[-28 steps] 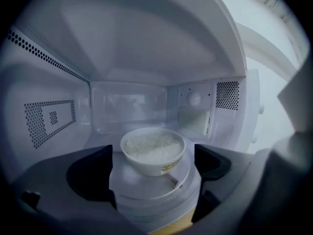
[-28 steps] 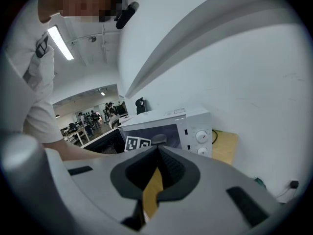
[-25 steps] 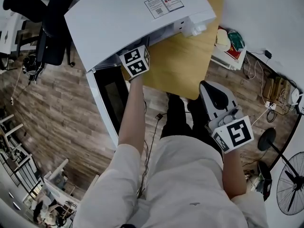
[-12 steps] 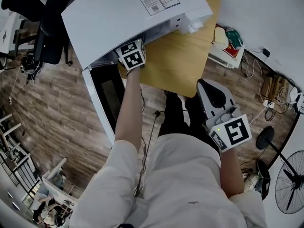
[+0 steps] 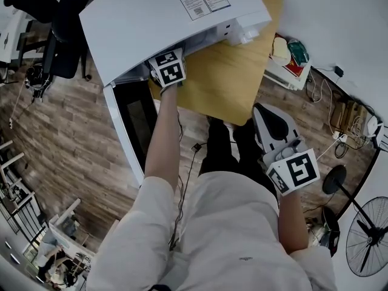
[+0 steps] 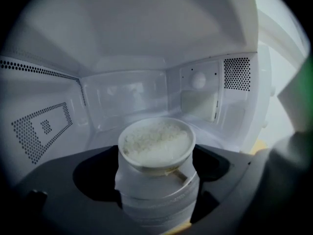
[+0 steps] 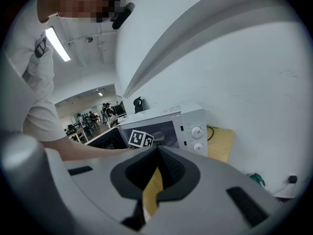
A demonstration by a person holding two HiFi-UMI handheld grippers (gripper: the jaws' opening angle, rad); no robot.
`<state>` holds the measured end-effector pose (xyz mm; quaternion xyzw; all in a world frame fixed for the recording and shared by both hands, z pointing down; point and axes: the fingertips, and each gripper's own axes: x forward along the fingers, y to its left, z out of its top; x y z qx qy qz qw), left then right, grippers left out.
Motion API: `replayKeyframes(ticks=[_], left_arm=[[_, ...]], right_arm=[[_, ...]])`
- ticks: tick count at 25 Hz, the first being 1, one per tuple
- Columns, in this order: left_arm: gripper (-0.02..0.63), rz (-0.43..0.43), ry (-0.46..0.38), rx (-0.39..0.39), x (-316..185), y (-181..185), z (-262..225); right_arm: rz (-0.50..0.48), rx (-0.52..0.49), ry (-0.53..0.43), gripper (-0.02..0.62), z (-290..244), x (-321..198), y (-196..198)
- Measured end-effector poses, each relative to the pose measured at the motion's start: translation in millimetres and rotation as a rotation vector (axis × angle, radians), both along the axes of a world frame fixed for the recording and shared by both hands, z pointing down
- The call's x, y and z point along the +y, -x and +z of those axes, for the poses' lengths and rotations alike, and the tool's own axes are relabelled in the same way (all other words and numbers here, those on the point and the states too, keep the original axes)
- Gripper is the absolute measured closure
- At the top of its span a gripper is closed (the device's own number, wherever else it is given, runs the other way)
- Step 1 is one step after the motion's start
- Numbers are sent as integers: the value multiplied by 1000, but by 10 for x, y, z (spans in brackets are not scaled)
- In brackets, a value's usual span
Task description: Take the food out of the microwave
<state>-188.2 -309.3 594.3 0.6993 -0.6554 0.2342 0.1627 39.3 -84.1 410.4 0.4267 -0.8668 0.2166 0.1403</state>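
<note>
The white microwave point(image 5: 170, 17) stands on a wooden table point(image 5: 233, 83) with its door point(image 5: 134, 123) swung open to the left. My left gripper reaches into the cavity; in the head view only its marker cube point(image 5: 168, 67) shows at the opening. Inside, a white bowl of rice point(image 6: 156, 143) sits between the dark jaws of the left gripper point(image 6: 157, 185), which is shut on the bowl's lower body. My right gripper point(image 5: 271, 119) hangs back by the person's right side, shut and holding nothing point(image 7: 155, 177). It looks at the microwave point(image 7: 171, 126) from a distance.
A black office chair point(image 5: 66, 35) stands left of the microwave. A low shelf with clutter point(image 5: 290, 56) and cables lies to the right by the wall, and a floor fan point(image 5: 367, 235) stands at the lower right. The cavity walls closely surround the bowl.
The left gripper has moved a little deeper into the microwave's opening since one second ago. The right gripper has barely shifted.
</note>
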Motion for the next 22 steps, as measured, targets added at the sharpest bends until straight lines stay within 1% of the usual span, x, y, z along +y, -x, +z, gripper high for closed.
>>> replayKeyframes(ticks=[4, 10, 12, 13, 22], left_arm=[[129, 12, 0, -30, 20, -9, -2], [134, -3, -8, -38, 13, -1, -9], [160, -6, -12, -46, 19, 6, -11], [163, -7, -13, -48, 20, 7, -12], [172, 0, -4, -44, 34, 14, -3]], right_arm=[[7, -3, 15, 595, 38, 42, -31], [15, -7, 20, 595, 61, 55, -53], [16, -7, 22, 595, 61, 55, -55], [16, -6, 22, 595, 59, 53, -58], [13, -1, 22, 595, 64, 19, -45]])
